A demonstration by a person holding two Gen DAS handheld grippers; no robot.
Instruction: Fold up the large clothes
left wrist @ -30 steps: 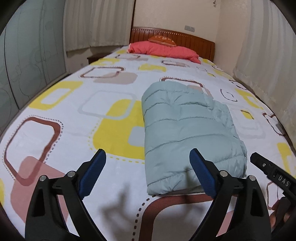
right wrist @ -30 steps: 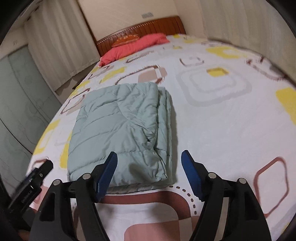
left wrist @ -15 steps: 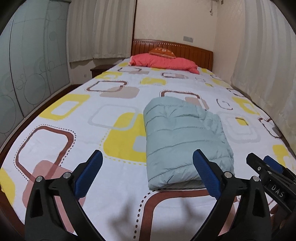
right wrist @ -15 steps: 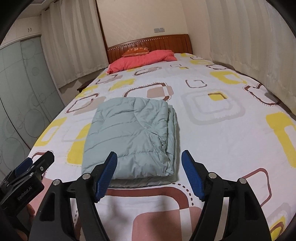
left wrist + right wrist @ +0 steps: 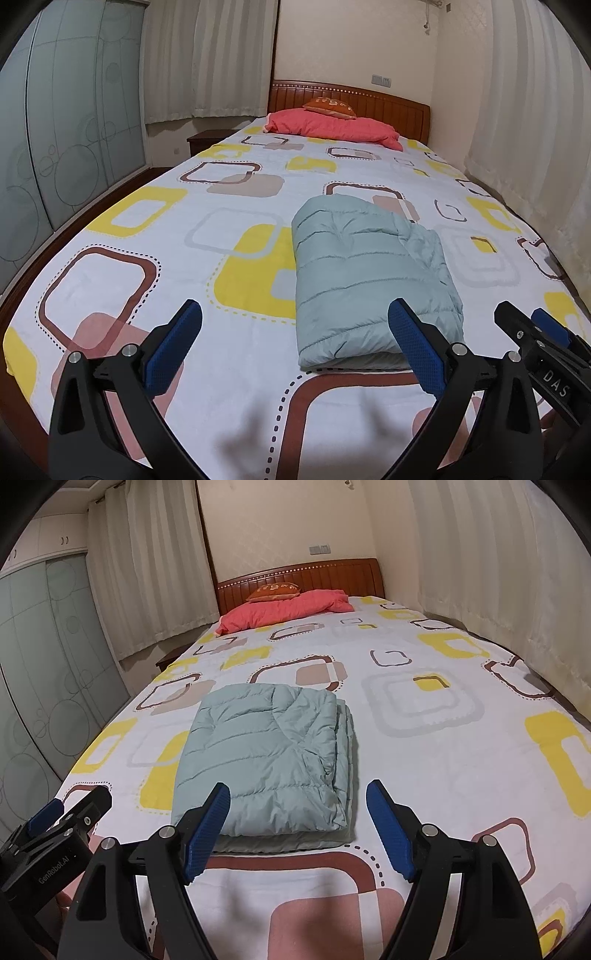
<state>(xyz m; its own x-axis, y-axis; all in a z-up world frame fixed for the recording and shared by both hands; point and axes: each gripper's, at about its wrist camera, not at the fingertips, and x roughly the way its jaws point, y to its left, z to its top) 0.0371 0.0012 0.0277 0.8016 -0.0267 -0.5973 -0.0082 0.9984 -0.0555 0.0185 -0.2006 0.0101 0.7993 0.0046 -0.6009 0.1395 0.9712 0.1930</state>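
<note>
The left tongs are hanging wide open over the bed, holding nothing. The puffy green jacket is lying folded on the bed, just ahead. The right tongs are open and empty too. The jacket looks soft, light and squishy; pinching a thick folded edge should be working best.

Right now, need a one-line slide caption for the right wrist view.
Folded pale green puffer jacket lying on the patterned bed, right gripper open and empty in front of it.

left gripper | right gripper | both drawn back from jacket
</note>
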